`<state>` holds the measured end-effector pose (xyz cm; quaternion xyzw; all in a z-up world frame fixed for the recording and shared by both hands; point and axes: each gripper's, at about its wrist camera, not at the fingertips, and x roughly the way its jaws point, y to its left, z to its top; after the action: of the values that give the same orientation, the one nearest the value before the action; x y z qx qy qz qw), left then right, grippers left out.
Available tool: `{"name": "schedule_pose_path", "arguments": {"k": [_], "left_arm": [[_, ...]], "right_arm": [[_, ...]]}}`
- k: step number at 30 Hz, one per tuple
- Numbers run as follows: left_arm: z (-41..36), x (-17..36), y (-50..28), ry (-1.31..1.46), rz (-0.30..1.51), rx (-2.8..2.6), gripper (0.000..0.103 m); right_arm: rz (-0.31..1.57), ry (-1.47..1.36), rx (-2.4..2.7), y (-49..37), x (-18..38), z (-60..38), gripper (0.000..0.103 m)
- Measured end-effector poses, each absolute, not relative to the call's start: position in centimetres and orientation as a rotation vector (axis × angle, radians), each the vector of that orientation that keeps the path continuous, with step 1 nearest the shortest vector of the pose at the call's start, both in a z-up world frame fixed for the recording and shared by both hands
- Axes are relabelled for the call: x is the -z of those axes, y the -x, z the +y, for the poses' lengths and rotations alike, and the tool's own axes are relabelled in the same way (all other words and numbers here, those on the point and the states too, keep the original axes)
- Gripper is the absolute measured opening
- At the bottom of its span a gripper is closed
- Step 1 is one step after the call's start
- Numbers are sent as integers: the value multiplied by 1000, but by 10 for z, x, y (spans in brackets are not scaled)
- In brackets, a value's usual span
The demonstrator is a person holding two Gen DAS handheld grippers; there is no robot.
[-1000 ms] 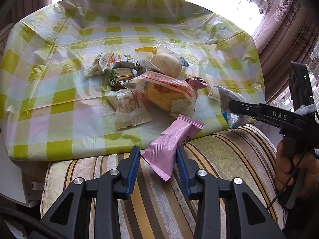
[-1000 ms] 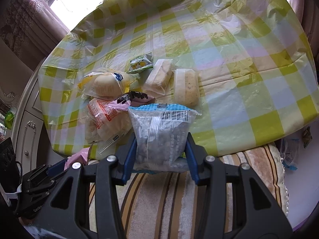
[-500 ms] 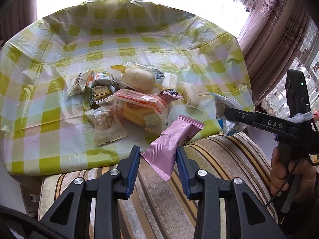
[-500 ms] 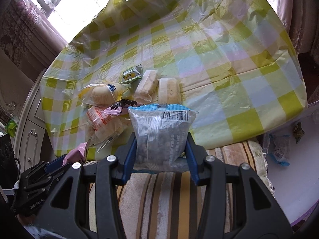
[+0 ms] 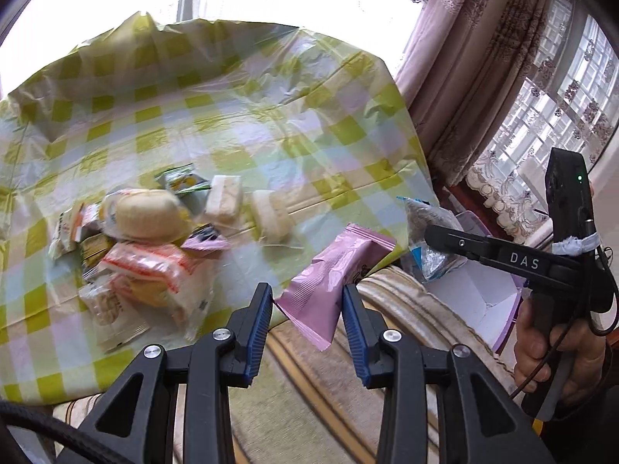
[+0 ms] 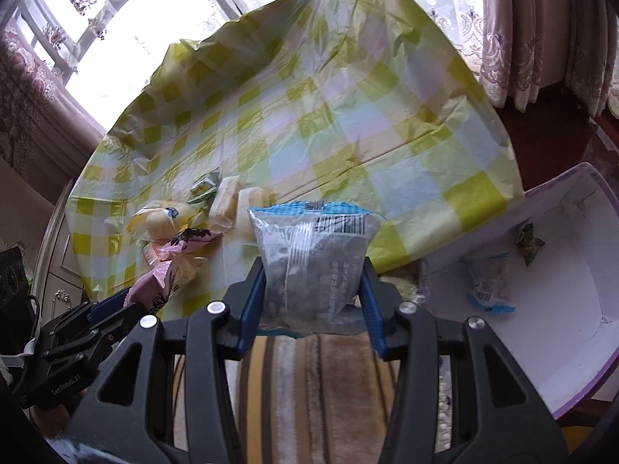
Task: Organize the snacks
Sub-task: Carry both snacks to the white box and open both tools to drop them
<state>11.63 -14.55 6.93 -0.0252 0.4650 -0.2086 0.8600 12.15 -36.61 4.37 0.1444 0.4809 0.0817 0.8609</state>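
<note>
Fingers of the left gripper [image 5: 305,319] squeeze a pink snack pack [image 5: 333,278]; right gripper [image 6: 313,301] fingers squeeze a clear blue-topped bag [image 6: 313,259], low in each frame.

Both wrist cameras looked steeply down along their fingers from just off the checked tablecloth's [image 5: 240,123] near edge. The left faced its snack pile [image 5: 147,239]; the right sat rightward. Both shared cloth and pile.

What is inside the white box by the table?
The box holds two snacks: a clear blue-edged packet and a small dark green packet. Its near corner is out of frame.
</note>
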Motion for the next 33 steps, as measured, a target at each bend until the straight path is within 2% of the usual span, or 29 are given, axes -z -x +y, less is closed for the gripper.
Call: {"name": "schedule_pose_path", "arguments": {"k": [11, 20, 24, 27, 33], "left_arm": [[-248, -61, -145, -16, 1012, 641, 38], [-310, -42, -149, -64, 1077, 728, 38], [-323, -36, -153, -32, 1113, 778, 44], [-323, -29, -154, -24, 1136, 765, 50], [-310, -30, -154, 3, 1129, 740, 50]], "right_arm": [[1001, -382, 64, -110, -36, -471, 50], [998, -425, 165, -104, -29, -514, 52], [968, -413, 187, -102, -36, -520, 53], [957, -402, 194, -103, -40, -519, 63], [971, -411, 174, -106, -36, -514, 65]]}}
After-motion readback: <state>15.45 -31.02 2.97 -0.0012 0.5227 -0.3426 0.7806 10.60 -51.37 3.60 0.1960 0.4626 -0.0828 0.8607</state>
